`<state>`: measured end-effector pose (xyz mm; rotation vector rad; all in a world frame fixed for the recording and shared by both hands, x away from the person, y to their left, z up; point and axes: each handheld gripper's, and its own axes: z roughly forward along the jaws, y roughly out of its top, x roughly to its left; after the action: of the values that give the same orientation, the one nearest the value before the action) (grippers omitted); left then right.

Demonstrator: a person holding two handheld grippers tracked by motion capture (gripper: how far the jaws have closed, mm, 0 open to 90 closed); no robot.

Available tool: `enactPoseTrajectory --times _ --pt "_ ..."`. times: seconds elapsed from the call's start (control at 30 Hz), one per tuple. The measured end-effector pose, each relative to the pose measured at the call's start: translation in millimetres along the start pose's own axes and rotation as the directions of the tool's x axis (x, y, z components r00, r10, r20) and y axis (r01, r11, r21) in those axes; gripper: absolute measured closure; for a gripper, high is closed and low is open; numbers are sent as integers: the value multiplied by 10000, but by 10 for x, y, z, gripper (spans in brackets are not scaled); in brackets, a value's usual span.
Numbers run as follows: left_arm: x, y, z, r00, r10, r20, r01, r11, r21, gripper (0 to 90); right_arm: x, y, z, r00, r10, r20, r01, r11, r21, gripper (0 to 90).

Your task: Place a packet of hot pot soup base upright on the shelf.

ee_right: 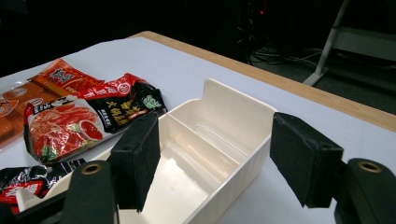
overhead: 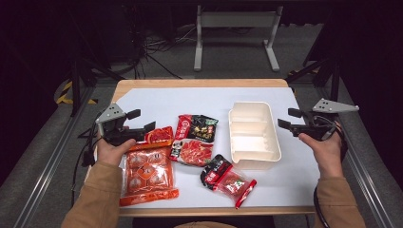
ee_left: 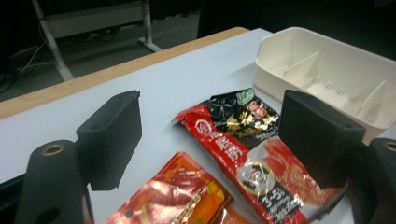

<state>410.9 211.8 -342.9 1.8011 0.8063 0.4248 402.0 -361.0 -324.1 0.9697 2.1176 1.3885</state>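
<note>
My left gripper (overhead: pixel 142 120) hangs open over the left side of the table, its tips just above the top of a small orange-red packet (overhead: pixel 159 135). In the left gripper view nothing sits between the left gripper's (ee_left: pixel 212 114) jaws; a red-and-black packet (ee_left: pixel 243 149) and an orange packet (ee_left: pixel 182 198) lie below them. My right gripper (overhead: pixel 288 118) is open beside the right wall of a cream divided tray (overhead: pixel 274 142). In the right gripper view, the right gripper (ee_right: pixel 217 135) has its jaws wide apart, with the tray (ee_right: pixel 238 182) under them and bare inside.
On the white tabletop lie a red-and-black packet (overhead: pixel 195 140), a large orange packet (overhead: pixel 147 173) at the front left and a small red-and-black packet (overhead: pixel 228 180) near the front edge. A grey metal stand (overhead: pixel 235 35) is on the floor beyond the table.
</note>
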Motion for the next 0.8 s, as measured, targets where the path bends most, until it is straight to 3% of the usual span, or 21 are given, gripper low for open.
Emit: enactPoseTrajectory --times 0.23,0.43,0.57,0.67,0.8 --pt "-18 163 224 9995 307 -113 -302 9987 413 207 -18 -17 3 10000 0 19 0 10000 27 335" --pt "-70 250 332 9997 193 167 -196 9996 224 199 -31 -25 -19 9999 100 30 -100 9999 -16 334" --pt "-92 269 413 9994 322 141 -325 9992 226 210 -39 -39 -23 10000 48 61 -48 10000 47 332" --pt "-88 272 486 9997 222 62 -224 9990 386 230 -35 -43 -23 10000 24 84 -25 10000 73 339" --pt "-36 274 586 9997 69 231 -71 9999 103 240 -30 -38 -47 9997 -50 219 52 9999 -99 355"
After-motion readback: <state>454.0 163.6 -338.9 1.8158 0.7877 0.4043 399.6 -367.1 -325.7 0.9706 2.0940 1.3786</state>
